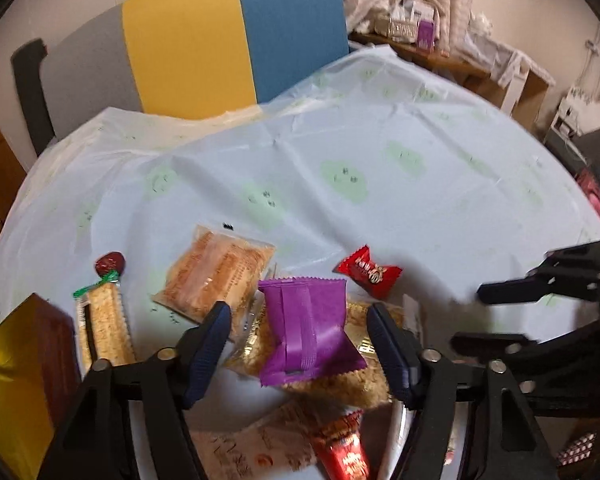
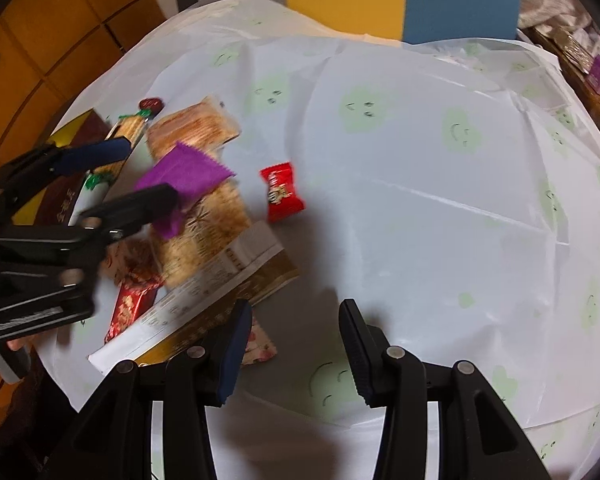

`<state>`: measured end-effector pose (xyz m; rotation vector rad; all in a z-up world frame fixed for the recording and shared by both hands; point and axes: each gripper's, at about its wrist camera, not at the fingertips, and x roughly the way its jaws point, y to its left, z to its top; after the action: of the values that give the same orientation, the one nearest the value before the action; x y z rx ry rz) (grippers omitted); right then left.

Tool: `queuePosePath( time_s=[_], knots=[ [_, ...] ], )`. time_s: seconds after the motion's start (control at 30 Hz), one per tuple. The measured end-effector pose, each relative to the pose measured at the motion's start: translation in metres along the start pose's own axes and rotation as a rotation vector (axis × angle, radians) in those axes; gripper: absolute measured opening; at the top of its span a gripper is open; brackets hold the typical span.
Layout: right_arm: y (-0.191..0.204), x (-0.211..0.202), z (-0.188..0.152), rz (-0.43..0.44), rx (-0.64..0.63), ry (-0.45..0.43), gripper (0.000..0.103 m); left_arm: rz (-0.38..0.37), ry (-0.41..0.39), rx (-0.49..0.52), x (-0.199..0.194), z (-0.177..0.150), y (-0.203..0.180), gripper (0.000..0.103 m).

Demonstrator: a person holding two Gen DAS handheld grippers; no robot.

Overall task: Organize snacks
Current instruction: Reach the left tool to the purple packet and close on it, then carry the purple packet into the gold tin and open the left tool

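Pale tablecloth [image 2: 420,200], snacks piled near left edge. Left gripper [image 1: 300,330] apart around purple packet [image 1: 308,332], pads not yet pressing; right gripper [image 2: 296,344] apart, empty. Centre on packet, close gently, lift clear of pile beneath.

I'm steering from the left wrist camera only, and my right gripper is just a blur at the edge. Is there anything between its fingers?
Observer: No. The right gripper is open with nothing between its fingers, above bare tablecloth.
Operator: Any snack near it that I'm missing?
Observer: A long white and gold package lies beside it, one end close to its nearer finger.
Operator: Anything else there?
Observer: A small floral wrapper peeks out right next to that same finger.
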<state>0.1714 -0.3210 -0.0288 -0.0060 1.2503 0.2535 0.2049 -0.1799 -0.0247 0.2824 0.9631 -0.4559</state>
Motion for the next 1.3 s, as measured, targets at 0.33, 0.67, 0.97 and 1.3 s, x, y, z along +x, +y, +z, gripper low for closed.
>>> queuePosePath(
  time_s=[0.33,0.67,0.97,1.3],
  knots=[
    [0.002,-0.011,0.004,0.098,0.027,-0.057,0.046,-0.057,-0.124,-0.095,-0.032,-0.031,0.016,0.036],
    [0.033,0.009,0.003,0.282,-0.003,0.002,0.046,-0.072,-0.199,-0.207,-0.08,-0.074,0.038,0.037],
    [0.052,0.023,0.004,0.335,0.005,0.026,0.049,-0.048,-0.253,-0.298,-0.118,-0.102,0.068,0.037],
    [0.046,0.036,-0.003,0.468,0.056,0.178,0.056,0.015,-0.289,-0.418,-0.148,-0.136,0.111,0.037]
  ],
)
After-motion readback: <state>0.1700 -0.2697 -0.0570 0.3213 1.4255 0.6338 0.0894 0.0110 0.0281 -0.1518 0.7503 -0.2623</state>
